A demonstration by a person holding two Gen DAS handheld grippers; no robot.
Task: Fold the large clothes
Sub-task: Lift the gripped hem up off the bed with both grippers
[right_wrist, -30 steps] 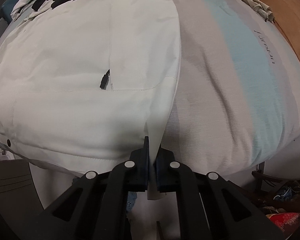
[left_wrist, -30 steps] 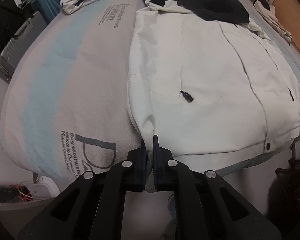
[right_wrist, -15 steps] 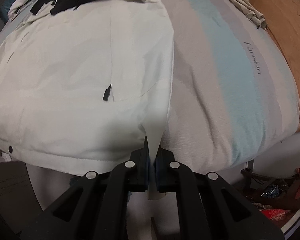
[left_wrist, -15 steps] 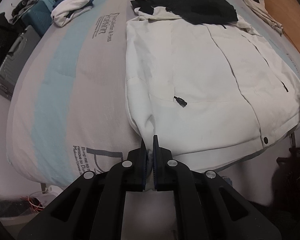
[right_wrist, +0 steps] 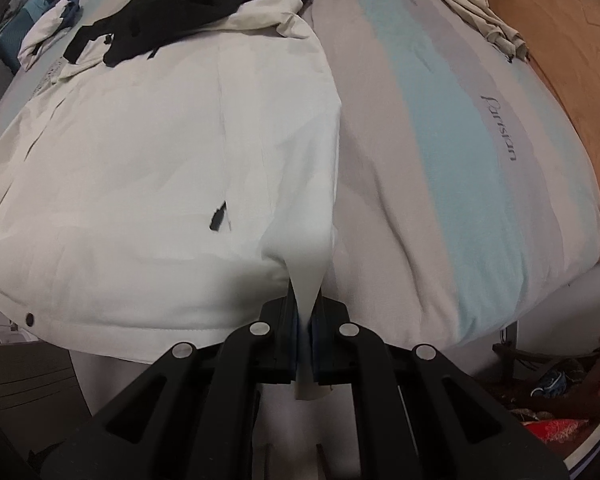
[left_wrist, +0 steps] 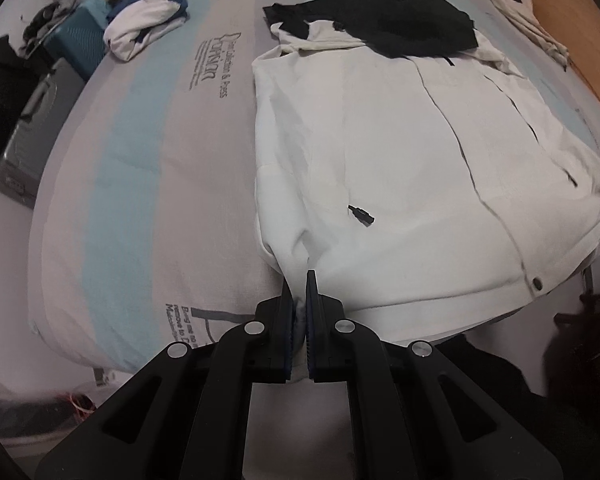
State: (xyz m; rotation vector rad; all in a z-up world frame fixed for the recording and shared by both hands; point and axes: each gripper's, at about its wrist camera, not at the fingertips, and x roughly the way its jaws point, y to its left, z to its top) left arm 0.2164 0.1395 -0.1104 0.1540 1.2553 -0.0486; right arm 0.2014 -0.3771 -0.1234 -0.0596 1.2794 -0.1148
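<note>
A large white jacket (left_wrist: 400, 152) with a black hood lies front up on a striped mattress (left_wrist: 132, 184). Its hem hangs over the near edge. My left gripper (left_wrist: 299, 280) is shut on the jacket's near left hem corner, and the cloth is drawn up into a peak between the pads. In the right wrist view the same white jacket (right_wrist: 148, 152) fills the left half. My right gripper (right_wrist: 305, 300) is shut on the near right hem corner, with a strip of white cloth pulled taut into the jaws and a tab poking out behind them.
A white-and-blue garment (left_wrist: 148, 28) lies bunched at the mattress's far left, beside a teal case (left_wrist: 80, 36) and a grey suitcase (left_wrist: 28, 136). A beige garment (right_wrist: 476, 8) lies at the far right by the wooden headboard (right_wrist: 560, 60). Clutter sits on the floor (right_wrist: 556, 400).
Both grippers have risen with the hem corners still pinched, so the bed looks farther away and more of the mattress shows. The cloth at each corner is lifted into a taller peak.
</note>
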